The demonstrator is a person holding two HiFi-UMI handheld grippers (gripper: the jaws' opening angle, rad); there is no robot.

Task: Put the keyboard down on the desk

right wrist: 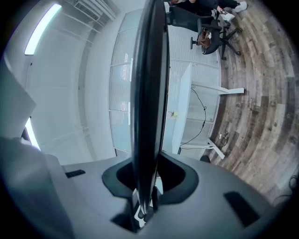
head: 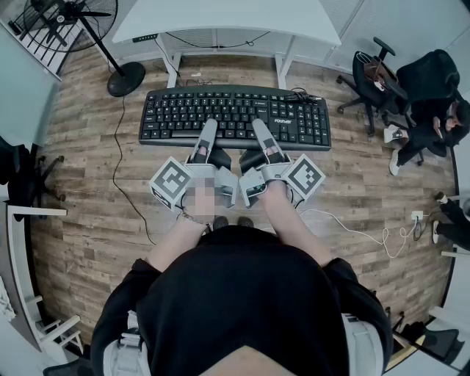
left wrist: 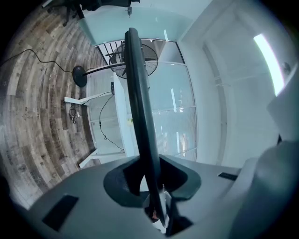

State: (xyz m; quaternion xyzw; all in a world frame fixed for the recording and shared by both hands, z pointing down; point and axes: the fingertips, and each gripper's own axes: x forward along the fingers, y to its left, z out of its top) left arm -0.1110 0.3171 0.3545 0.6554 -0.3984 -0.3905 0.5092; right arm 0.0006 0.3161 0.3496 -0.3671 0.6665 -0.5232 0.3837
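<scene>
At 6 o'clock in the head view is the person's own body in a dark top, with both forearms going forward. The hands hold the two tools side by side near the centre. The left marker cube [head: 170,182] is at about 8 o'clock from the centre and the right marker cube [head: 305,176] at about 4 o'clock.

The left gripper [head: 208,131] and the right gripper [head: 261,131] both reach toward 12 o'clock. Each one is clamped on the near long edge of the black keyboard [head: 235,110], with one jaw lying on top of the keys. In the left gripper view and the right gripper view the keyboard is seen on its edge as a dark thin bar that goes between the jaws, and the jaws press on it from both sides.

The keyboard is in the air, about level, with its keys up, over the wooden floor [head: 88,183]. It is on the near side of the white desk [head: 228,22] and does not touch it. A coiled cable [head: 301,94] sits at its far right corner.

The desk is at 12 o'clock. A standing fan [head: 126,78] is at 11 o'clock. Black office chairs [head: 374,73] are at 2 o'clock. A person in dark clothes [head: 433,117] sits at 3 o'clock.
</scene>
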